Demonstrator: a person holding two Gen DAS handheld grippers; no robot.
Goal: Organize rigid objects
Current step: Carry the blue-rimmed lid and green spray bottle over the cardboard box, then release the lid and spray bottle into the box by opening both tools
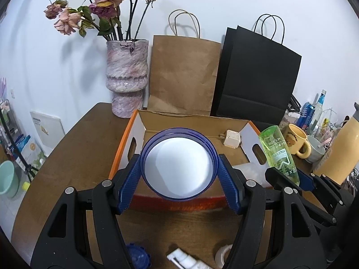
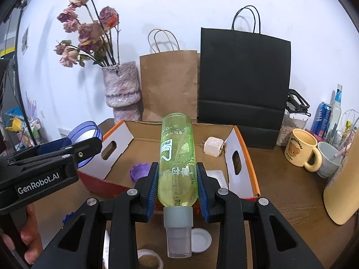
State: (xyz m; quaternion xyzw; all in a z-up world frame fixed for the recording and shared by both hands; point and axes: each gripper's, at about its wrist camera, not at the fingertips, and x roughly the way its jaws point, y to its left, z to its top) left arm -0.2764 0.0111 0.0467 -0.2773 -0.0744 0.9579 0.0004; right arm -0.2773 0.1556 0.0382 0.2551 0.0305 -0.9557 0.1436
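Left wrist view shows your left tool (image 1: 179, 171) clamped across a blue round lid (image 1: 178, 166), carried over the near edge of the cardboard box (image 1: 193, 121). Your right tool (image 2: 177, 187) grips the green bottle (image 2: 177, 157) by its lower body, cap toward you, above the box too. Release early and either could hit the box's front wall and drop onto the tabletop (image 2: 287, 192).
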